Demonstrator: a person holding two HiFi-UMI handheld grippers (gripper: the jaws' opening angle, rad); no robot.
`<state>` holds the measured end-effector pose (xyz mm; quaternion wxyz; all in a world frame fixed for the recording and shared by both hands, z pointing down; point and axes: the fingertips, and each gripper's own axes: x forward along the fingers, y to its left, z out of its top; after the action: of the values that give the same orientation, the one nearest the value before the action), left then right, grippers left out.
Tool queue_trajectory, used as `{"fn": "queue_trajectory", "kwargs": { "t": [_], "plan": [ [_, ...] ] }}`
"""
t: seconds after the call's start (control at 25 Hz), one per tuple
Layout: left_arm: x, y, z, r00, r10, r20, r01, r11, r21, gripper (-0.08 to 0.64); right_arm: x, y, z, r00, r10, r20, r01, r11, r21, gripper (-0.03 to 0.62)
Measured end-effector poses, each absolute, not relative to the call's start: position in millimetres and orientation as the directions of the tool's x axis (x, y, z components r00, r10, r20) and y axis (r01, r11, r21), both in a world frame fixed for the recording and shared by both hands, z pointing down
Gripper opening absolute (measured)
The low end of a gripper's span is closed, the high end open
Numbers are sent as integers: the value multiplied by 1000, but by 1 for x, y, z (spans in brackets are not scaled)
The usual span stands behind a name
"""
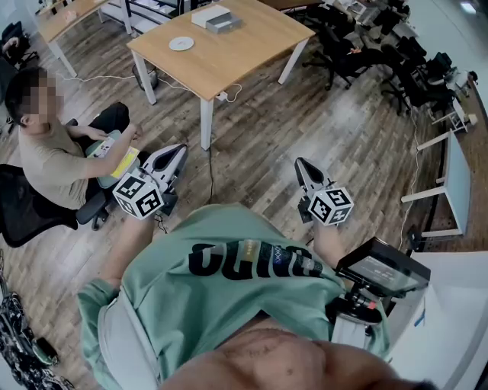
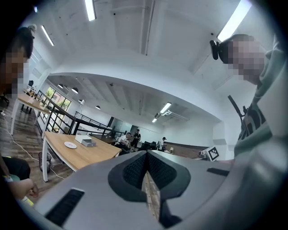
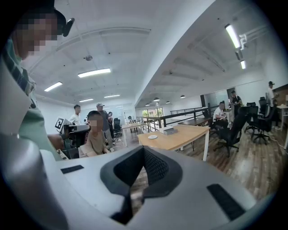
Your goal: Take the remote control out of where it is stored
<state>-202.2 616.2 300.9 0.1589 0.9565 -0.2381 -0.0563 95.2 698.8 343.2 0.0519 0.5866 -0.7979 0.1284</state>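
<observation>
The left claw and right claw are both pressed together on nothing, held near level at the person's waist. No view shows the remote, so which way it lies from either claw, where it points and how its long axis runs cannot be told. The table stands well ahead, carrying a box and a disc. The box may be the store, and the left claw looks slightly nearer it.

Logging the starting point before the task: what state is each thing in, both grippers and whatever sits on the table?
Left grey gripper: jaws shut, empty.
Right grey gripper: jaws shut, empty.
Light wooden table: upright, bearing a white round plate and a grey-white box.
Remote control: not in view.
</observation>
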Motion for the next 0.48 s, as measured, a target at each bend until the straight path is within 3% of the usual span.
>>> {"fn": "queue_trajectory", "kwargs": {
  "t": [0.48],
  "plan": [
    [-189,613,298,888,-459,-25,-427,-843,327,3,109,695,339,-304,-933,194,-940,262,-217,3]
  ]
}}
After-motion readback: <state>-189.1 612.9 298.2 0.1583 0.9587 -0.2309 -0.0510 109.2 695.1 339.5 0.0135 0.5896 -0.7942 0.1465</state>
